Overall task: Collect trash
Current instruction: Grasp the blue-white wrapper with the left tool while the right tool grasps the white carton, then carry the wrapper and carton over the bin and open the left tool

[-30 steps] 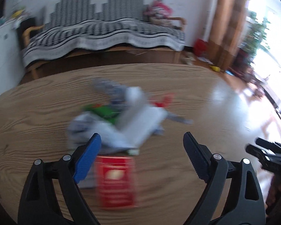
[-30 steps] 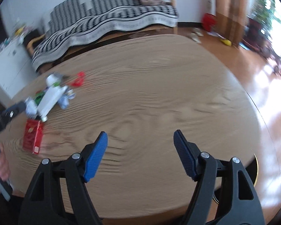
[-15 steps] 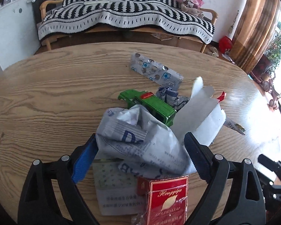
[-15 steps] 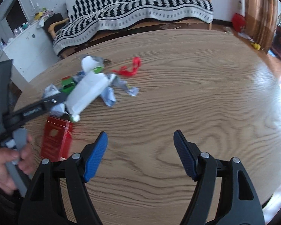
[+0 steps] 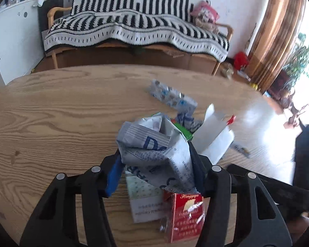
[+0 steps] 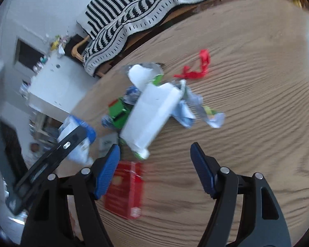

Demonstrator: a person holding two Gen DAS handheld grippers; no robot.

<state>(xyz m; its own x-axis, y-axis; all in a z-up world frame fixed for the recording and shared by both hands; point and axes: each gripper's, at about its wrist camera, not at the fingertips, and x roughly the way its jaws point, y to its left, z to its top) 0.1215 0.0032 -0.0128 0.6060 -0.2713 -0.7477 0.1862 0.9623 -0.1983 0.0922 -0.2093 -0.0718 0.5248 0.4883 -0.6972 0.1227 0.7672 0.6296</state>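
A heap of trash lies on the wooden table (image 5: 51,123). My left gripper (image 5: 154,170) is closing its jaws on a crumpled blue-and-white wrapper (image 5: 152,144), and both pads touch its sides. Under it lie a pale box (image 5: 144,201) and a red cigarette pack (image 5: 185,216). Behind stand a white carton (image 5: 214,135) and a foil blister pack (image 5: 171,98). My right gripper (image 6: 155,166) hangs open just above the red cigarette pack (image 6: 125,189), short of the white carton (image 6: 152,113). A green box (image 6: 118,113) and a red ribbon (image 6: 197,70) lie nearby.
A sofa with a striped black-and-white blanket (image 5: 134,26) stands beyond the table's far edge, and a white cabinet (image 6: 51,88) is at the left. The left gripper's arm (image 6: 51,164) crosses the right wrist view at the lower left. Bare table (image 6: 257,103) spreads to the right.
The left gripper has pushed forward into the heap and narrowed its jaws around the crumpled wrapper. The right gripper has swung left toward the trash, bringing the red pack under its fingers.
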